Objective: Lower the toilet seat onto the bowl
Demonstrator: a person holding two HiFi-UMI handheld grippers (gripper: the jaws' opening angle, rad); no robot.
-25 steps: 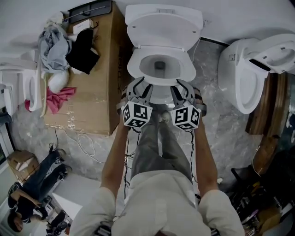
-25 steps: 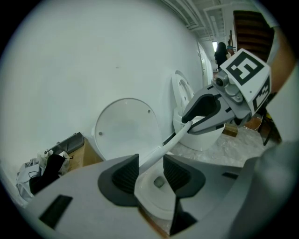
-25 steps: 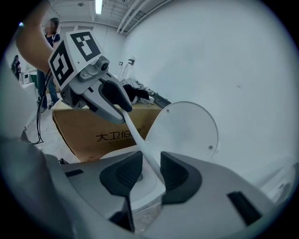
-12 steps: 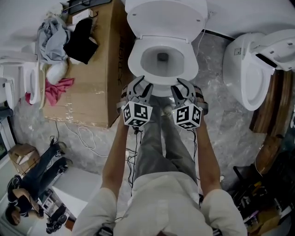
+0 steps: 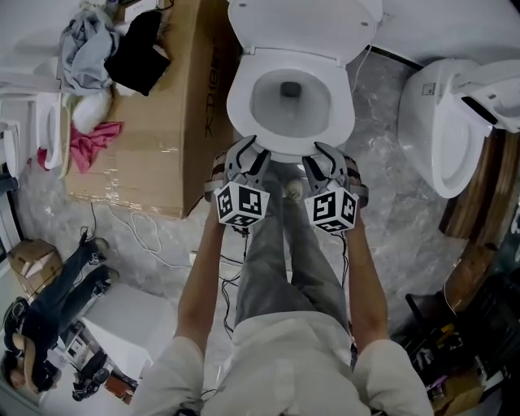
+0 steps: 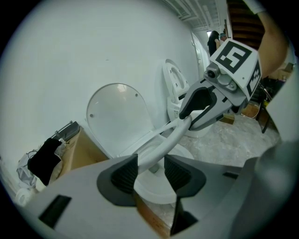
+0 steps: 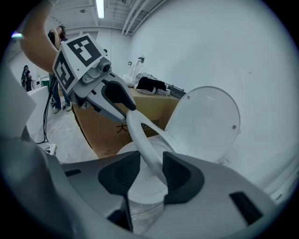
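Far left, a cardboard box stands against the toilet, with a heap of clothes on its top. Next comes my left gripper, at the front left of the toilet seat. Its jaws stand fairly wide with the seat's ring running between them; the ring lies against one pad and I see a gap at the other, so this one is loose around it, not clamped. The seat itself is tilted, its front edge lifted off the bowl and its hinge end low, while the lid stands upright behind. My right gripper has the front right of the same ring between its jaws. They have just been opening, yet the ring fills the space and meets both pads. Far right stands a second toilet, well apart.
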